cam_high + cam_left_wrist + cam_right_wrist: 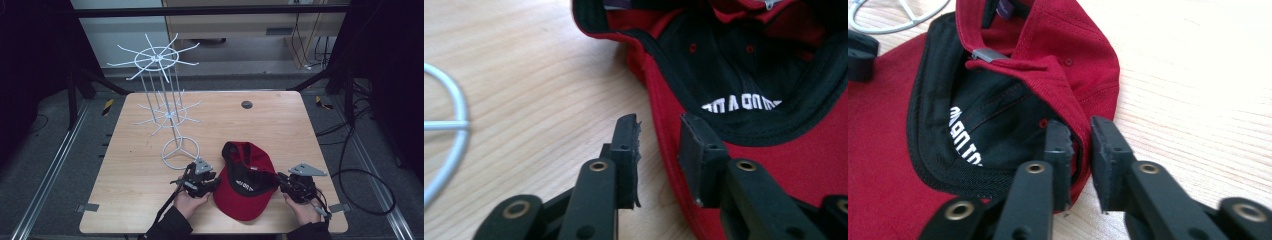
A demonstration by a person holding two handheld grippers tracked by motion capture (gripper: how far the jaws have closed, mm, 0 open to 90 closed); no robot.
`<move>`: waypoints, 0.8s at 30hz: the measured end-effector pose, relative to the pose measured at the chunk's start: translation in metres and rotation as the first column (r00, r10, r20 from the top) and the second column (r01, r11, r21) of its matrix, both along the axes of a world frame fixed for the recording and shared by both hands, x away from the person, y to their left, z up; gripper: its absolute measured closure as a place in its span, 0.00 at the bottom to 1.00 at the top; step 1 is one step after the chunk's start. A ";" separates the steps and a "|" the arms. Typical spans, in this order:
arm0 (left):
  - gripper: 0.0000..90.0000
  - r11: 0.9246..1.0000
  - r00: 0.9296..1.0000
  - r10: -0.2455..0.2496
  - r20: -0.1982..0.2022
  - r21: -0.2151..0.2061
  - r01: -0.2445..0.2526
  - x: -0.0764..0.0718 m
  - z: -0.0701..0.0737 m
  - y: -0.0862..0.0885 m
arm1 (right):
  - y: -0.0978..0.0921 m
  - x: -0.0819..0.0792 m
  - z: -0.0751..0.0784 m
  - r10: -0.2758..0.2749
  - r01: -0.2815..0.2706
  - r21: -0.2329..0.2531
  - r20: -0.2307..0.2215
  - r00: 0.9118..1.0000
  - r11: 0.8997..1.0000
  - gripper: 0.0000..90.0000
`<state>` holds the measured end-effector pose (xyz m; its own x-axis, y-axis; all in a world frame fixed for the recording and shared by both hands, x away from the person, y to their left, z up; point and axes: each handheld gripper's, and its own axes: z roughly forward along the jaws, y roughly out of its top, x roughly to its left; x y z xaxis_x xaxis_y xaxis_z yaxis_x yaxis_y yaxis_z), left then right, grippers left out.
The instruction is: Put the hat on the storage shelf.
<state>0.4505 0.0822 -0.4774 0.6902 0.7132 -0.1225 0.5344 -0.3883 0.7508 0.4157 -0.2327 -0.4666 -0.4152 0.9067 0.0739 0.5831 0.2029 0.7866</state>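
On the pale wooden table (150, 200), a white wire display stand (165, 110) with spoke-like hooks rises at the far left, while a red baseball cap with black lining (247, 192) lies upside down at the near edge, between my two tools. My left gripper (659, 132) sits at the cap's left side, jaws spread astride the red brim edge without pinching it. My right gripper (1080, 137) has its jaws apart around the crown's rim, at the cap's right side.
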 end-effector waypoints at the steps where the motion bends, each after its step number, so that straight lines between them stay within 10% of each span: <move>1: 0.80 1.000 1.000 -0.006 -0.006 -0.004 0.006 0.000 -0.001 -0.001 | 0.000 0.000 0.000 0.000 0.000 0.005 0.001 1.000 1.000 0.91; 7: 0.86 1.000 1.000 0.008 -0.019 -0.020 -0.008 0.001 -0.002 -0.002 | 0.002 0.001 0.005 0.005 -0.005 -0.001 0.034 0.999 1.000 0.97; 14: 0.90 1.000 1.000 0.012 -0.019 0.004 -0.012 -0.001 -0.009 -0.005 | 0.007 -0.002 0.028 0.019 -0.036 0.091 0.182 0.983 0.995 0.97; 24: 0.80 0.999 1.000 0.017 0.016 -0.040 -0.016 0.002 0.004 0.003 | 0.012 -0.004 0.035 0.023 -0.044 0.094 0.219 0.976 0.995 0.98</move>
